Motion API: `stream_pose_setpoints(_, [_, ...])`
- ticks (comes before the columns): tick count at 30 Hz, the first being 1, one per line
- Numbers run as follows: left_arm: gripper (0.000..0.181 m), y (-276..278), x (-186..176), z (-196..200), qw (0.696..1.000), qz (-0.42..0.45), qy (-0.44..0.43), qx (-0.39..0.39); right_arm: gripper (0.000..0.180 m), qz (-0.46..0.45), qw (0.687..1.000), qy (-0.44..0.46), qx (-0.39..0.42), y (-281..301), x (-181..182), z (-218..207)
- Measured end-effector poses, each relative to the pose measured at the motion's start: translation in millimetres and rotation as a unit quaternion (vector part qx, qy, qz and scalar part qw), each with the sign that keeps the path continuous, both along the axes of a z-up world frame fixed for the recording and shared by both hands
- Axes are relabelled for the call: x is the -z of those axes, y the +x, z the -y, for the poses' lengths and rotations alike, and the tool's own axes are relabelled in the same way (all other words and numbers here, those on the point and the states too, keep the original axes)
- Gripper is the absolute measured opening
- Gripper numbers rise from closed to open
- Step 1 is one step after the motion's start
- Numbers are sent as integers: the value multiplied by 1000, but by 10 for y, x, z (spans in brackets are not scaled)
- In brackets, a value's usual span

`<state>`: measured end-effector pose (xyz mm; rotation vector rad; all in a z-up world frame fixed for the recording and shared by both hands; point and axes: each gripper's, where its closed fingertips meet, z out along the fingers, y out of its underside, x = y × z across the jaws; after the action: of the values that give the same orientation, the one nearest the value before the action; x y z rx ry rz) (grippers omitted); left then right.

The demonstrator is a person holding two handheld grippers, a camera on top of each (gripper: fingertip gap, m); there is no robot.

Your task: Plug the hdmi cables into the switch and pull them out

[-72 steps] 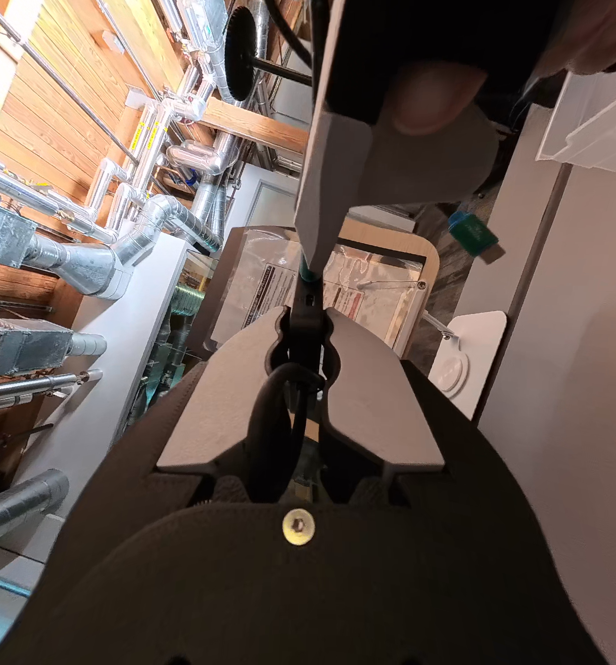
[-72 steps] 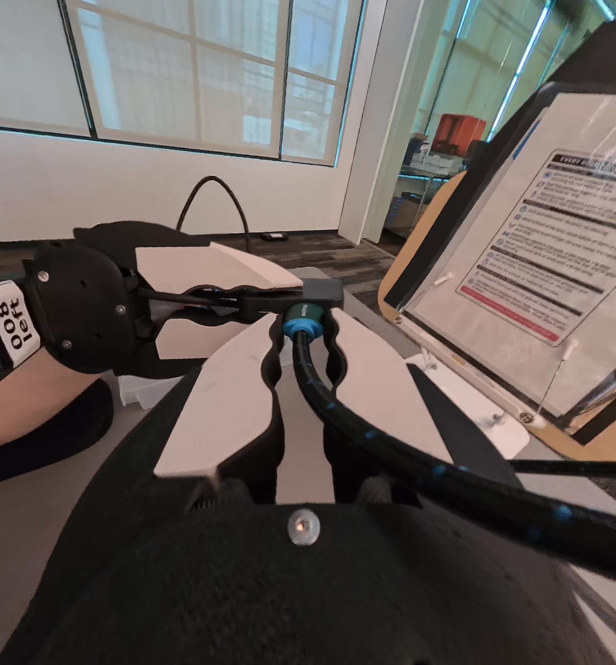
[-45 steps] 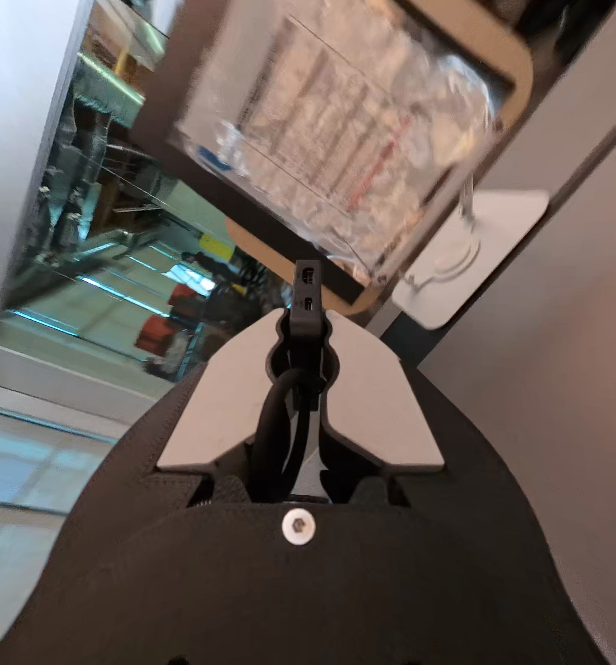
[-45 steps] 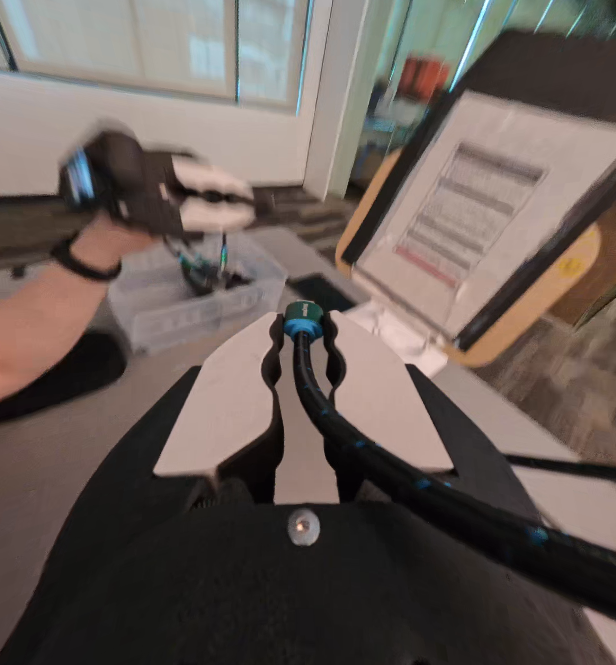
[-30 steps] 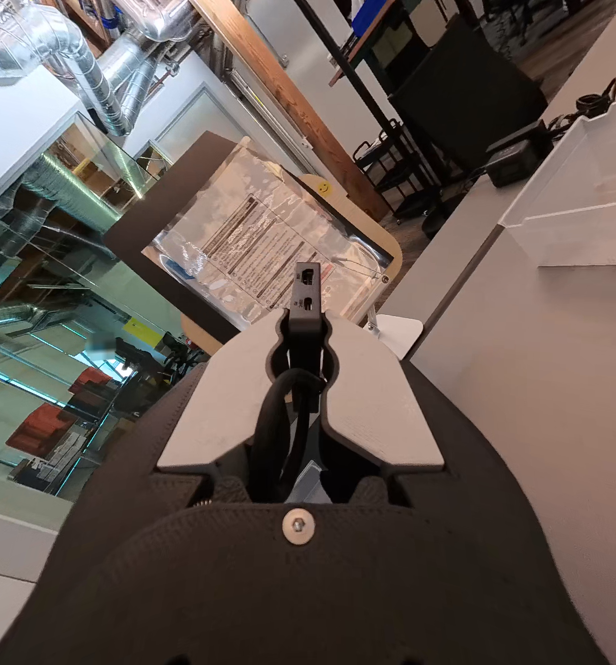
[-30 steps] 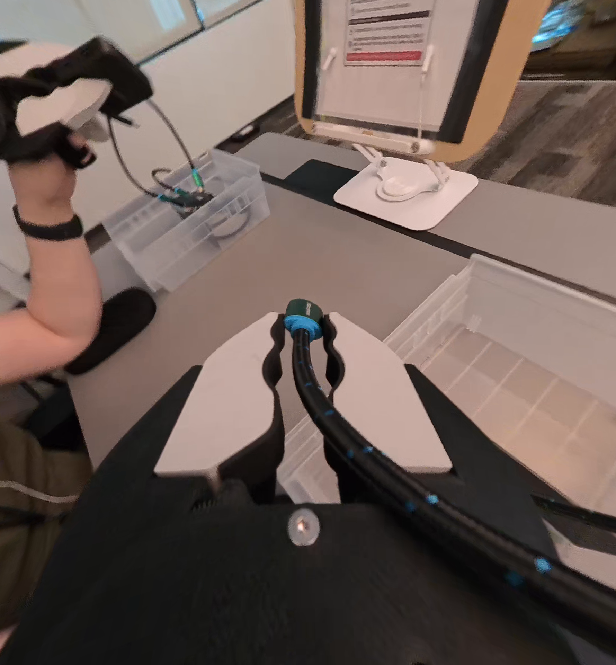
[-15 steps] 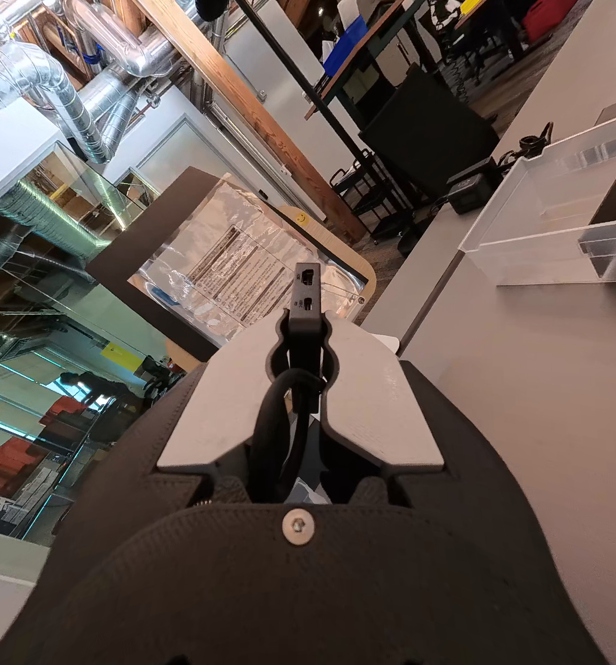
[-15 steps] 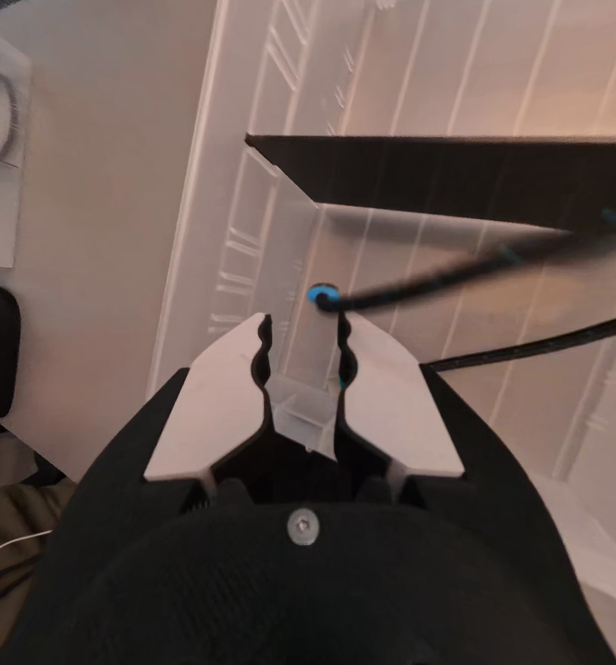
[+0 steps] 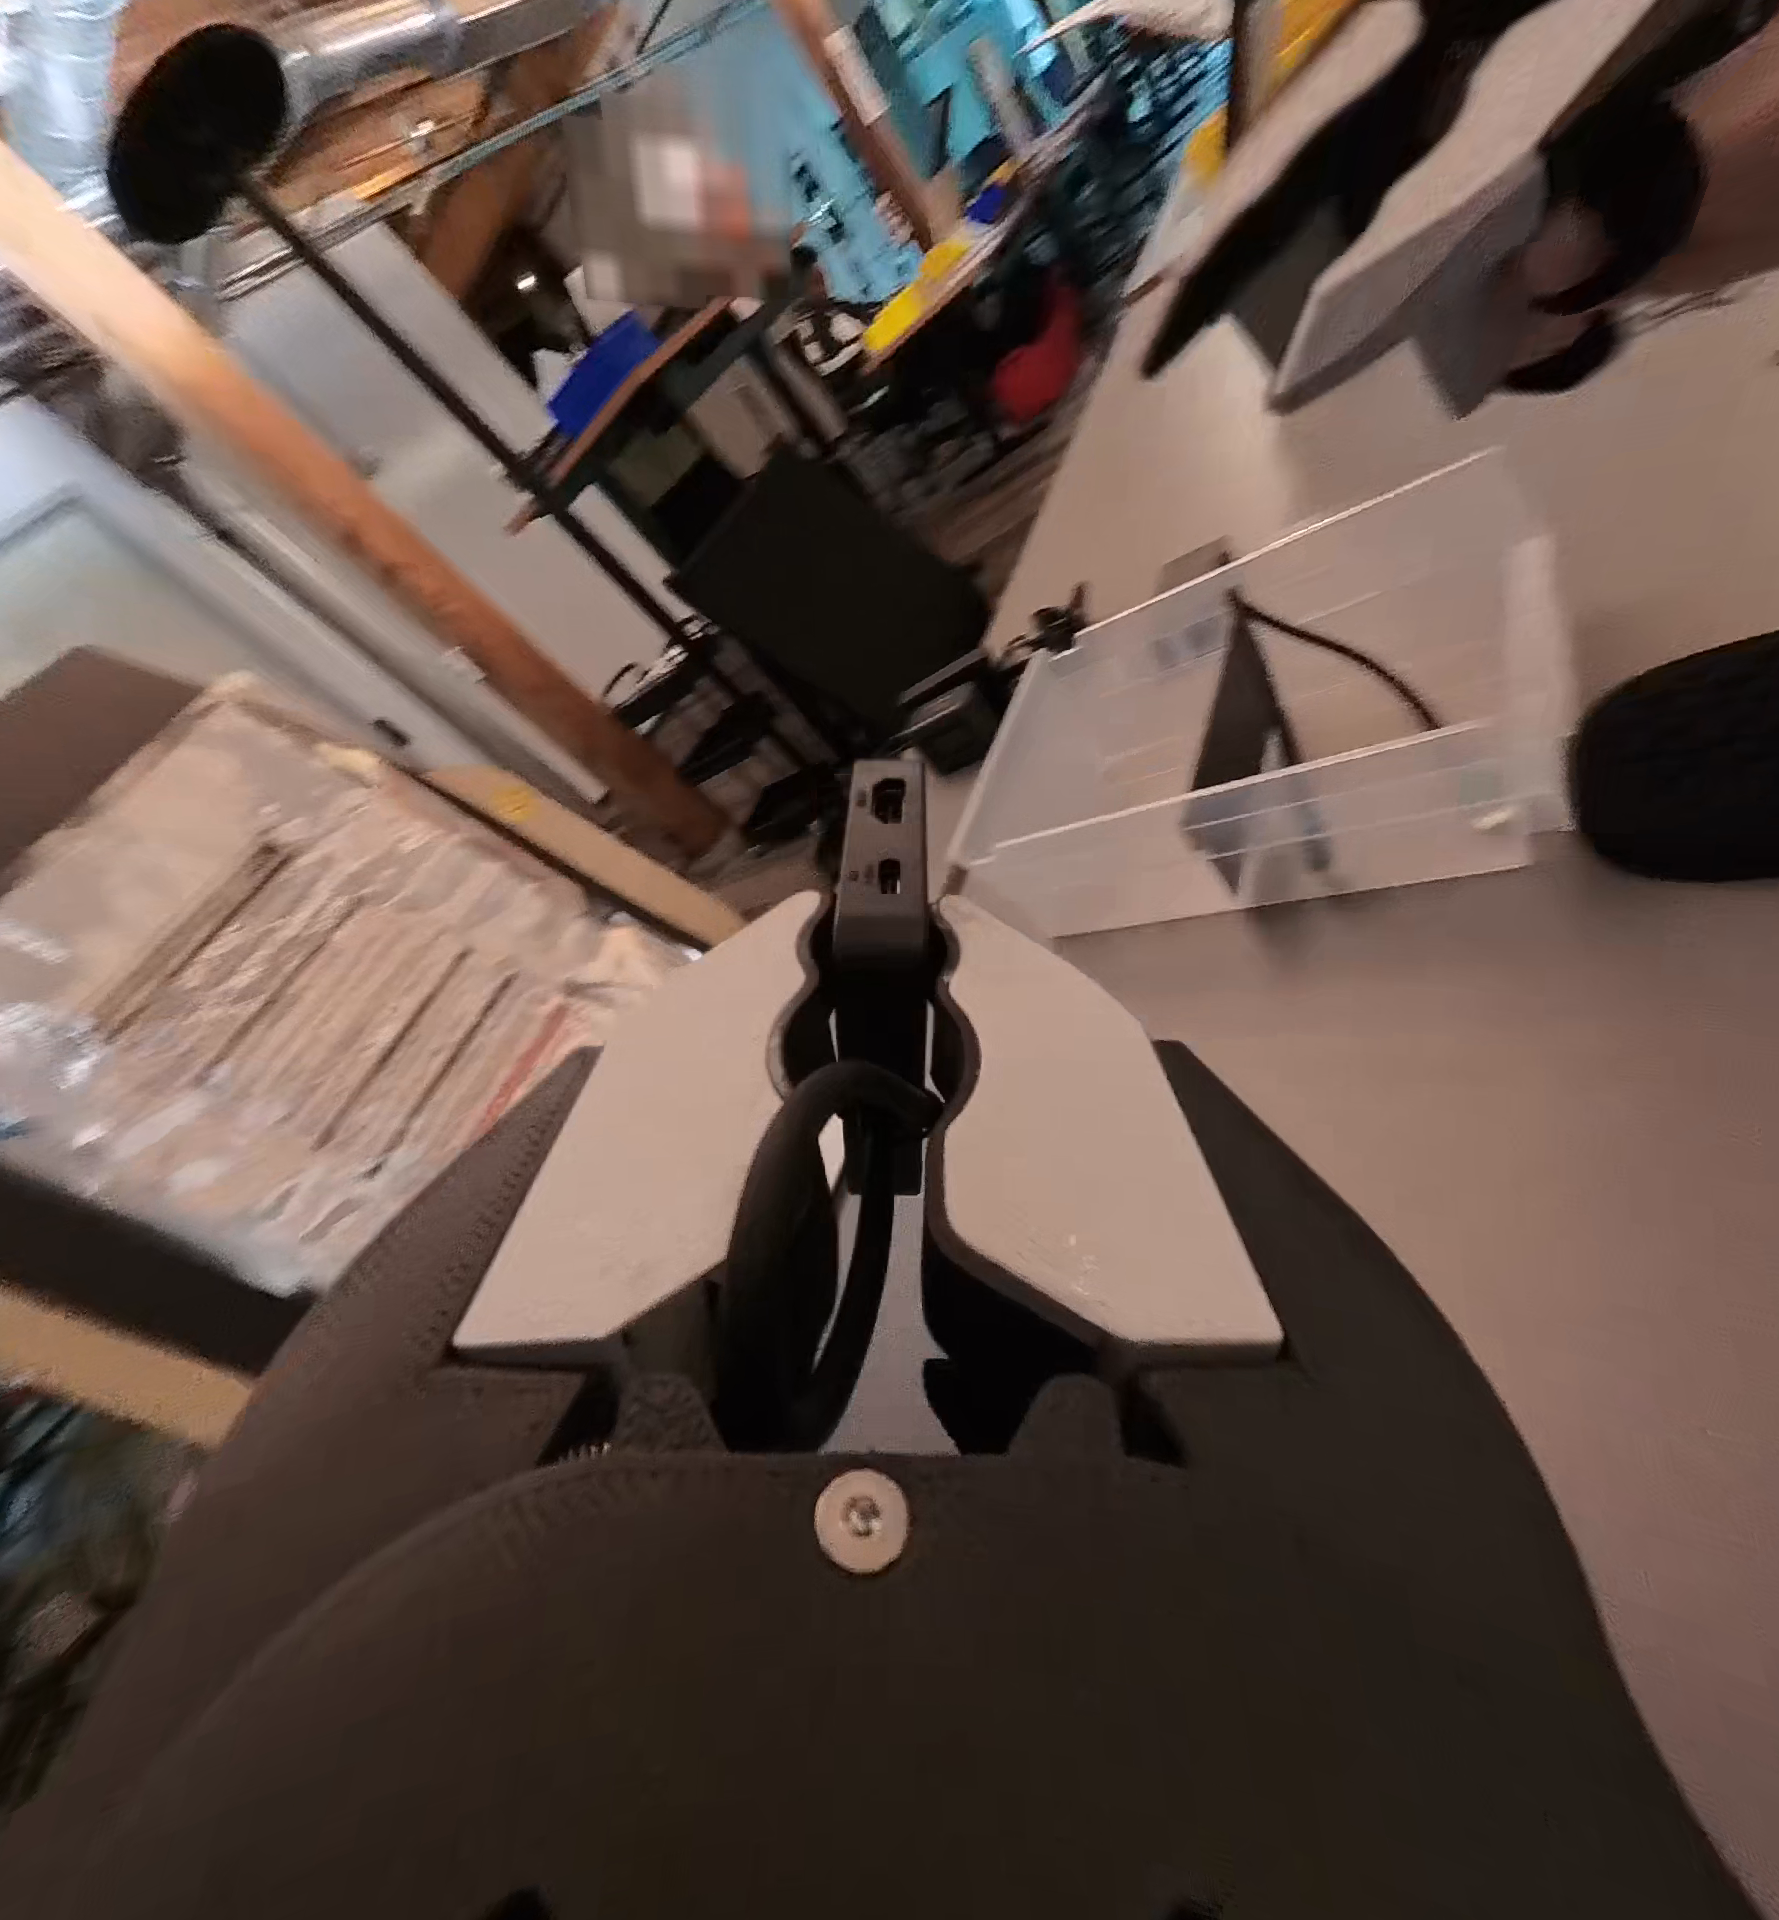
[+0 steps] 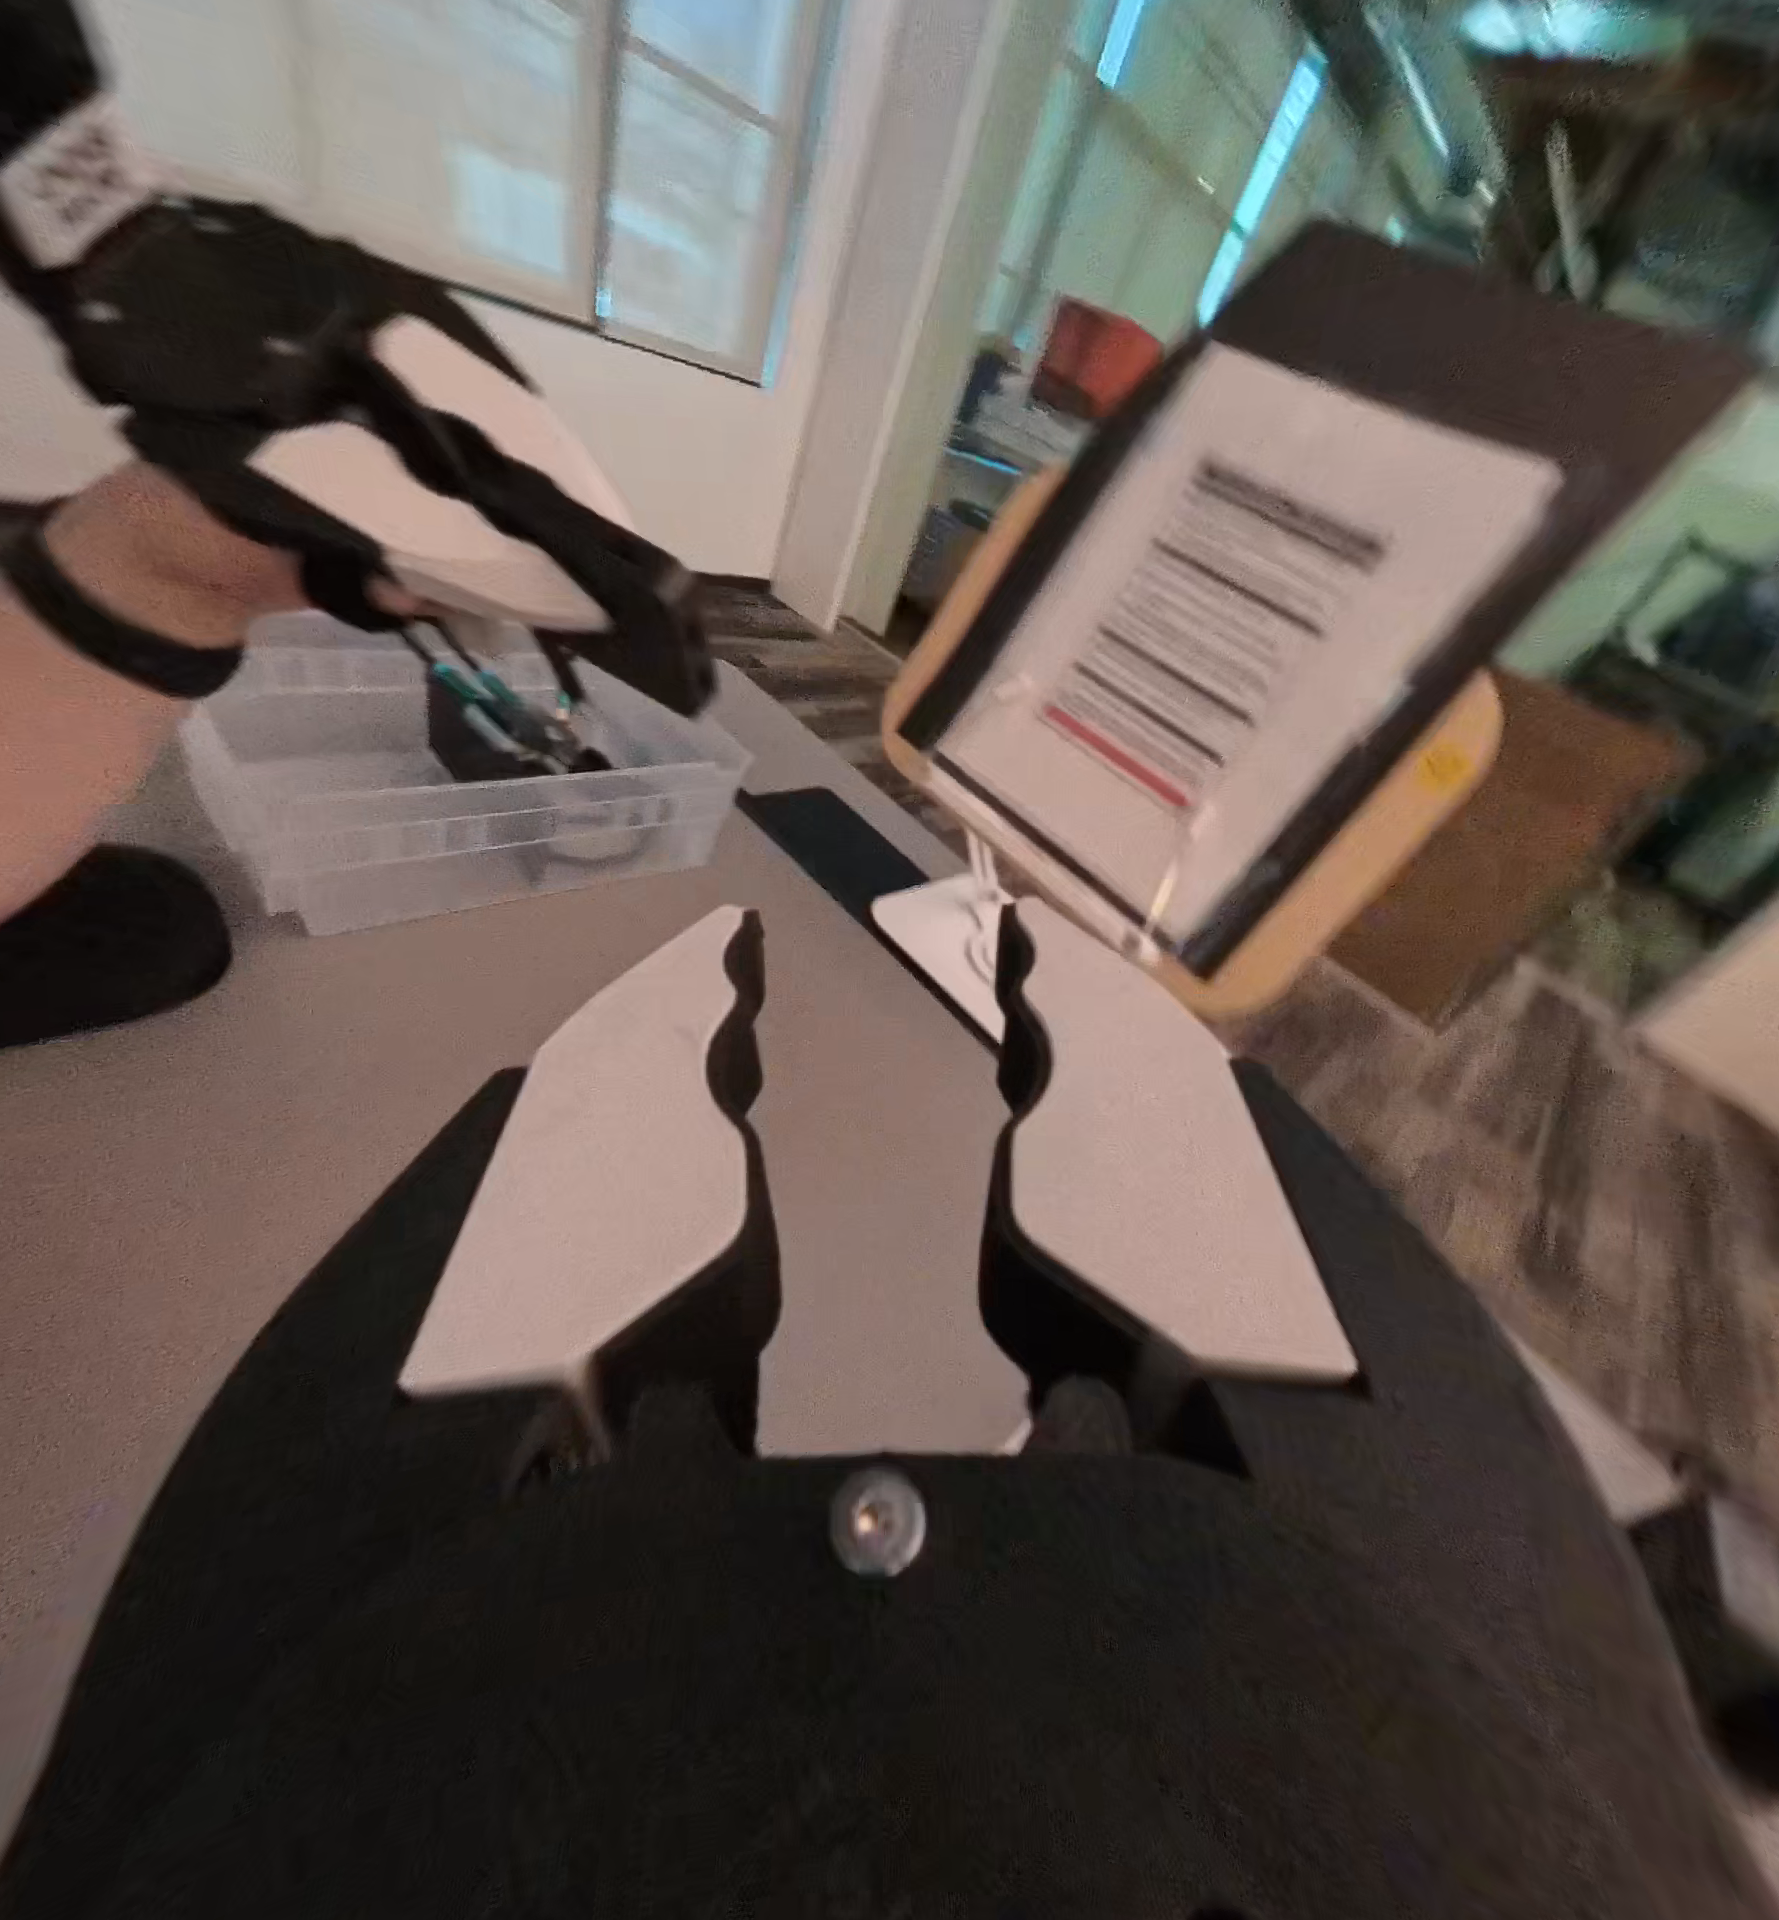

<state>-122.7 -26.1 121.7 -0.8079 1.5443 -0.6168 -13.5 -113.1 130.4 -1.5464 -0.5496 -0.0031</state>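
Both grippers are black with pale grey scalloped fingers (image 10: 656,1122), one silver screw (image 10: 877,1525), and a black wristband (image 10: 126,634).

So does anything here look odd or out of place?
Nothing is spilled or broken. The left hand-held gripper holds the switch in the air with both visible ports empty, and the right hand-held gripper is open and empty. A black cable lies in the clear bin.

A grey desk (image 10: 189,1164) carries two clear plastic bins (image 10: 469,821) (image 9: 1280,790), a black armrest pad (image 10: 64,951), and a white sign stand base (image 10: 942,951).
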Motion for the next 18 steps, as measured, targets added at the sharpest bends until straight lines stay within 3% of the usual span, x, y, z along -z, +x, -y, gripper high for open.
stream_pose_setpoints(3, [13,75,126,132,999,-23,1,40,44,185,978,33,-88,-670,-26,-187])
stream_pose_setpoints(6, [13,102,236,248,996,-44,24,69,39,318,942,34,-102,-886,96,-452])
stream_pose_setpoints(9, [14,138,299,321,994,-53,45,81,34,349,928,-16,-130,-924,294,-636])
stream_pose_setpoints(10, [13,158,318,319,994,-56,45,80,22,360,922,-34,-143,-920,387,-668])
stream_pose_setpoints(12, [14,205,397,267,994,-66,43,75,17,379,912,-43,-149,-890,510,-729])
stream_pose_setpoints(14, [18,263,438,166,996,-56,38,58,15,346,927,-49,-137,-810,564,-763])
stream_pose_setpoints(16, [42,312,404,1,999,-38,24,11,15,322,935,-53,-137,-638,588,-787])
stream_pose_setpoints(18, [60,294,347,-153,999,-27,9,-26,15,316,943,-95,-51,-70,602,-869])
